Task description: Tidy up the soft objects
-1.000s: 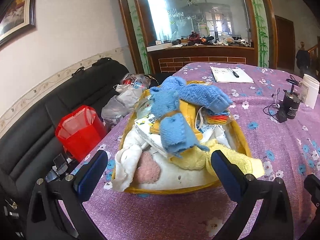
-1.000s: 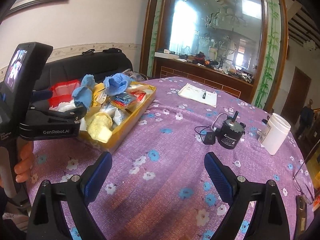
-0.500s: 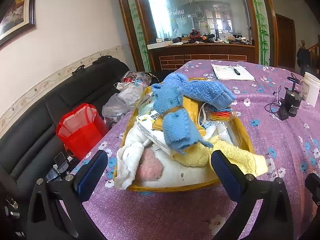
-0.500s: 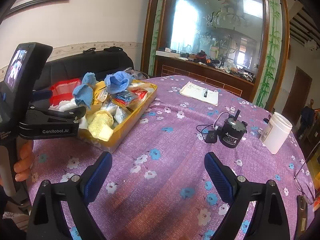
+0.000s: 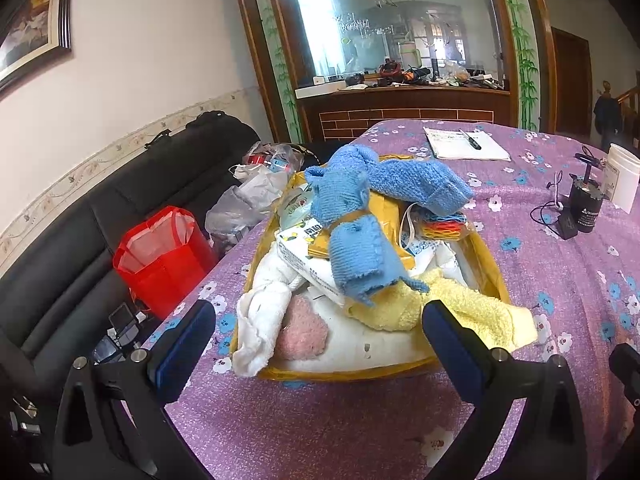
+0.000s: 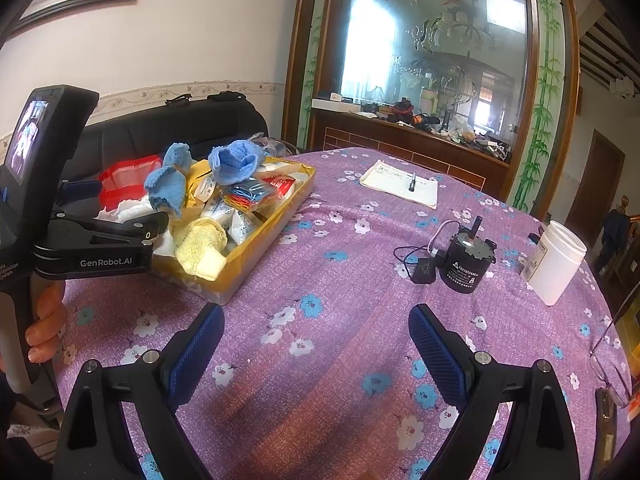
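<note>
A yellow tray (image 5: 490, 268) heaped with soft things sits near the left edge of the tabletop (image 5: 360, 420), which is covered in a purple flowered cloth. The left gripper (image 5: 316, 328) hangs just short of the tray's near end, fingers spread wide with nothing between them. A blue towel (image 5: 360, 232) lies draped over the top of the heap, covering much of the packets beneath it; a yellow towel (image 5: 472, 312) spills over the tray's near right corner, and a white cloth (image 5: 260, 312) hangs over the near left one. A pink patch (image 5: 300, 332) lies partly buried. The right gripper (image 6: 316, 344) is likewise wide and empty above bare cloth, well apart from the tray. A hand (image 6: 46, 328) grips the left tool's handle, mostly cut off at the frame edge.
</note>
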`<state>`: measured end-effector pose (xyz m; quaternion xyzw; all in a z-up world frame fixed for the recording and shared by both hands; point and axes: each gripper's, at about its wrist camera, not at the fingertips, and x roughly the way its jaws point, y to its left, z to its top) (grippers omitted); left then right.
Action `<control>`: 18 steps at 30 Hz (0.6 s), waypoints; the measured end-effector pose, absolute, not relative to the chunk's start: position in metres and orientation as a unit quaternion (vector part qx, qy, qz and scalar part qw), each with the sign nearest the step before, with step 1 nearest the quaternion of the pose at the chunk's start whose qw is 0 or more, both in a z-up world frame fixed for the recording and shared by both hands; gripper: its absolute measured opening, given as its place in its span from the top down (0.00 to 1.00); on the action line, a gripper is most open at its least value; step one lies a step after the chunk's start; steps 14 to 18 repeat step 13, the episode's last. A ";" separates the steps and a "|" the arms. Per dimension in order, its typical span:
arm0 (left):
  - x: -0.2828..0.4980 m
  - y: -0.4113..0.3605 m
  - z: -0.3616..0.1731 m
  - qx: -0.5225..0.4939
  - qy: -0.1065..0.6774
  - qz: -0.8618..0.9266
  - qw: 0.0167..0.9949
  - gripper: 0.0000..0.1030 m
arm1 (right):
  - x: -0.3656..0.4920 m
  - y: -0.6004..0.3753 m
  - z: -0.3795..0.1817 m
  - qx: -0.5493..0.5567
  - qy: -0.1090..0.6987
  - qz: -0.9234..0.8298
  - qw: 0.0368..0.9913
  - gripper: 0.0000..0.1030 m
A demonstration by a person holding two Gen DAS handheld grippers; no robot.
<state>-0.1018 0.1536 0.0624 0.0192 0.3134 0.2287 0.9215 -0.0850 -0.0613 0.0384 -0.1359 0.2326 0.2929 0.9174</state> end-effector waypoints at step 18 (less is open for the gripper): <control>-0.112 0.156 0.071 0.031 0.300 0.261 0.917 0.00 | -0.083 -0.063 0.040 -0.122 0.239 0.296 0.917 0.07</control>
